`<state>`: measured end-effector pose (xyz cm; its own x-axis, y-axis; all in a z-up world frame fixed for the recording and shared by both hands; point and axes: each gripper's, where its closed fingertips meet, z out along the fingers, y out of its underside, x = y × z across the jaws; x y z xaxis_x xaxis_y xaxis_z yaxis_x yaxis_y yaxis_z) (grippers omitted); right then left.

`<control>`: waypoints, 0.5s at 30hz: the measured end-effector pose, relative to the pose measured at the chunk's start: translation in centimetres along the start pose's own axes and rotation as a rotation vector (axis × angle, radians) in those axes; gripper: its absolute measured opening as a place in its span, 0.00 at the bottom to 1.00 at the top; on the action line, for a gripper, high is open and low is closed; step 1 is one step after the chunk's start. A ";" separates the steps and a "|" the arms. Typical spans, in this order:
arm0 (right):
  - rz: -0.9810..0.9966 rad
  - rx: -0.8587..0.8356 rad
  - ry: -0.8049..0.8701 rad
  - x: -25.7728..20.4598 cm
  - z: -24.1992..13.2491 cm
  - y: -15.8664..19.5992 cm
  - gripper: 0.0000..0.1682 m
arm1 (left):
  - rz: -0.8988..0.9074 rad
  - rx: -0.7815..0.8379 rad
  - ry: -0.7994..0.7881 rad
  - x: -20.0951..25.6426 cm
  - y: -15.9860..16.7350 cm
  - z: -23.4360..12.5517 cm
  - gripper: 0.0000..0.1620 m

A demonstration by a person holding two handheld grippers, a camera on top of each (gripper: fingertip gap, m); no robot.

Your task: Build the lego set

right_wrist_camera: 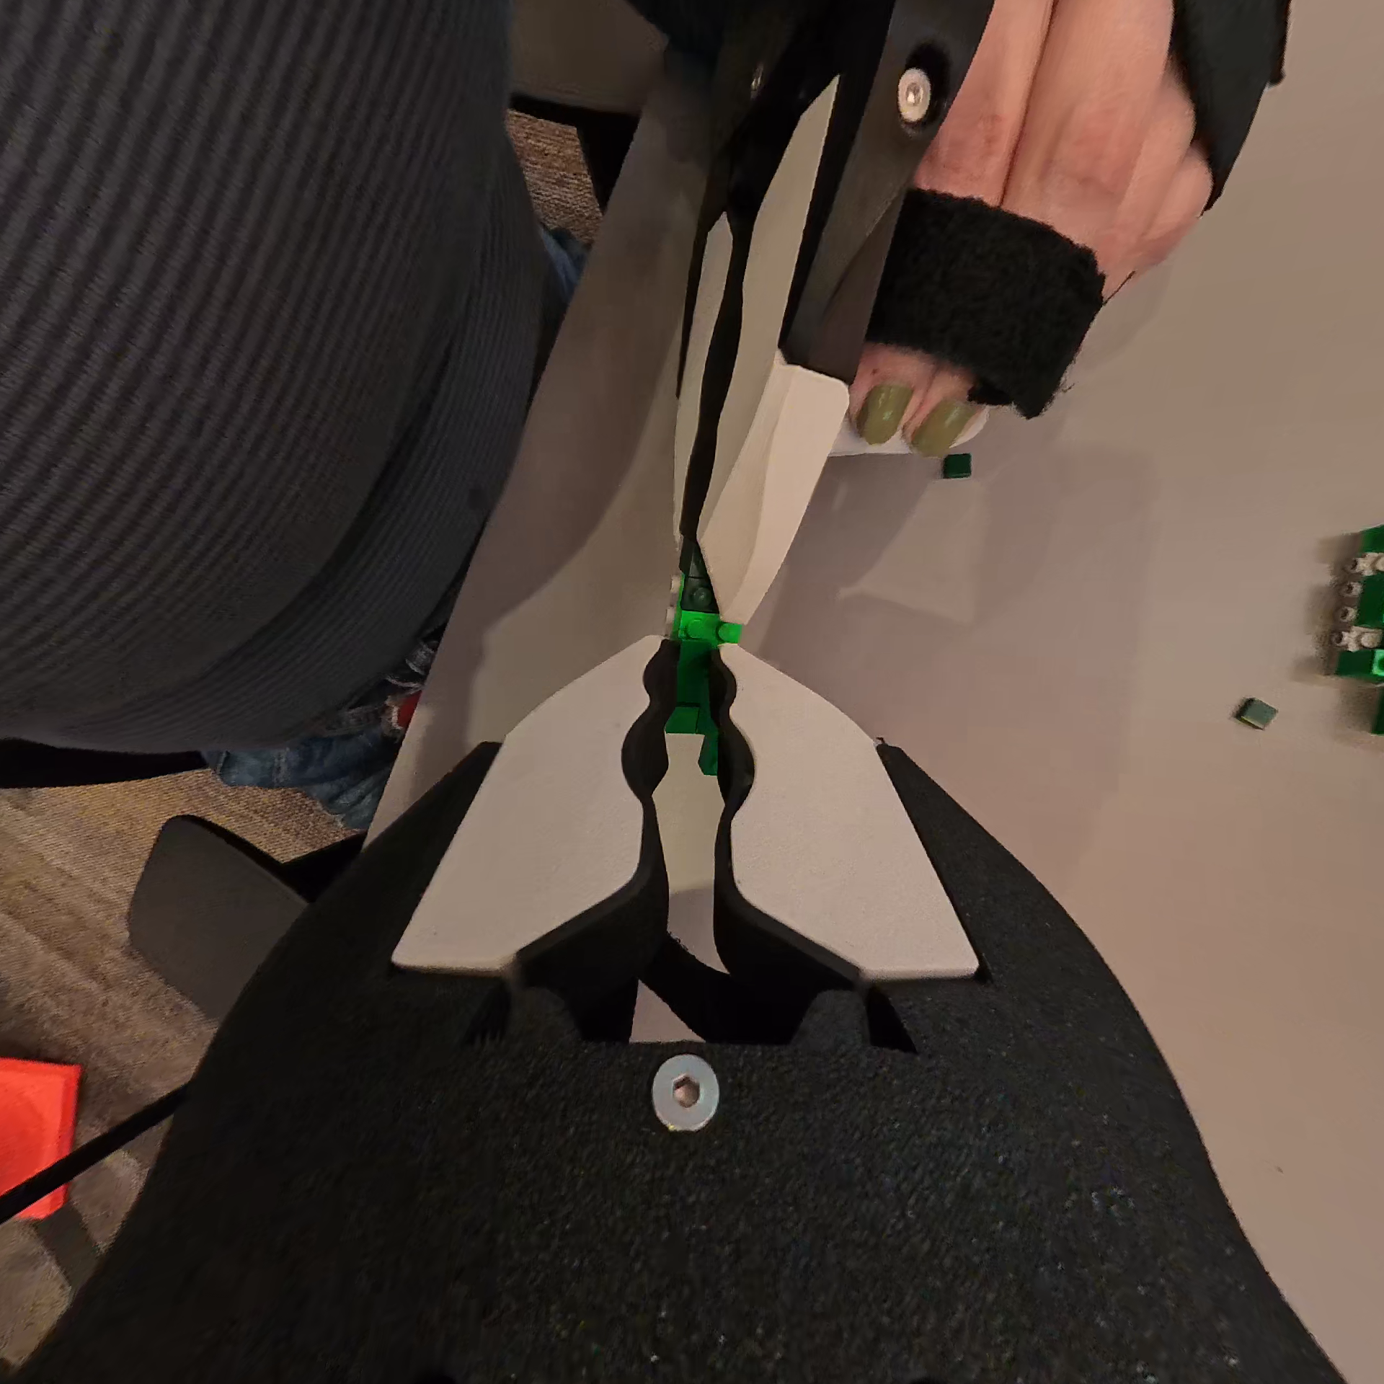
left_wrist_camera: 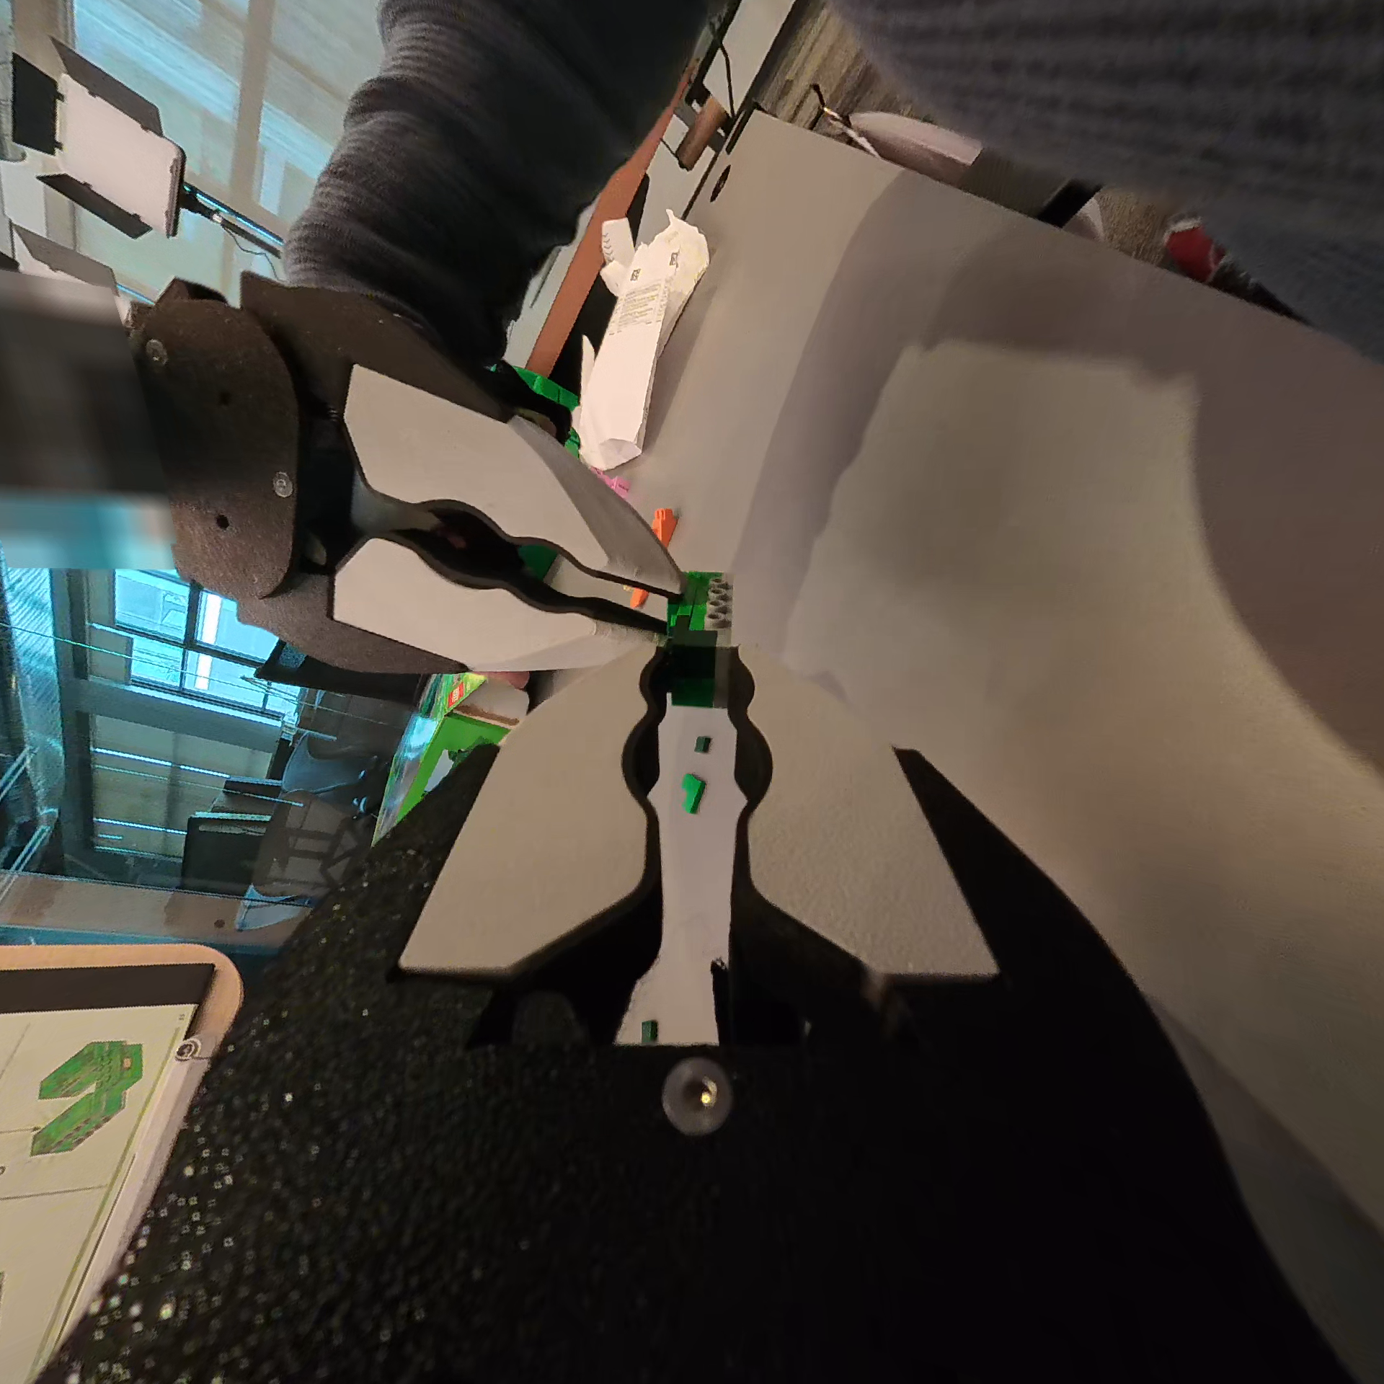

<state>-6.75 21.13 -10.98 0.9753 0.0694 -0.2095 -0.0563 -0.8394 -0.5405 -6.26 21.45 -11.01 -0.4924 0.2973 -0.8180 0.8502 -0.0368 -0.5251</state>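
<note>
A small green and grey lego assembly (left_wrist_camera: 704,606) is held above the white table (left_wrist_camera: 1011,674). My left gripper (left_wrist_camera: 693,666) is shut on its lower part. My right gripper (left_wrist_camera: 670,618) comes in from the left of the left wrist view, its jaws closed on the assembly's green side. In the right wrist view, my right gripper (right_wrist_camera: 693,659) grips green bricks of the assembly (right_wrist_camera: 700,629), and the left gripper (right_wrist_camera: 696,558) reaches down from above, clamped on the far end. The two grippers' tips nearly touch.
Loose green pieces (left_wrist_camera: 693,792) and an orange piece (left_wrist_camera: 663,524) lie on the table, with a torn white bag (left_wrist_camera: 644,337) behind. Another green sub-assembly (right_wrist_camera: 1359,614) and small tiles (right_wrist_camera: 1256,734) lie to the right. An instruction page (left_wrist_camera: 82,1086) is at lower left. The person's torso is close.
</note>
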 end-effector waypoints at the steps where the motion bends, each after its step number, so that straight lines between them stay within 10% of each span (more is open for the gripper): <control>1: 0.005 -0.002 -0.004 0.0 0.0 0.0 0.04 | -0.006 0.003 -0.001 0.0 -0.1 0.0 0.09; 15: -0.032 0.059 0.195 1.0 -1.0 -0.4 0.04 | -0.063 0.000 -0.063 -1.1 0.5 -0.3 0.09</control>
<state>-5.50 21.02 -10.15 0.9994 -0.0148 -0.0327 -0.0313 -0.8051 -0.5922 -5.21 21.37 -10.31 -0.5555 0.2387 -0.7965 0.8173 -0.0195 -0.5758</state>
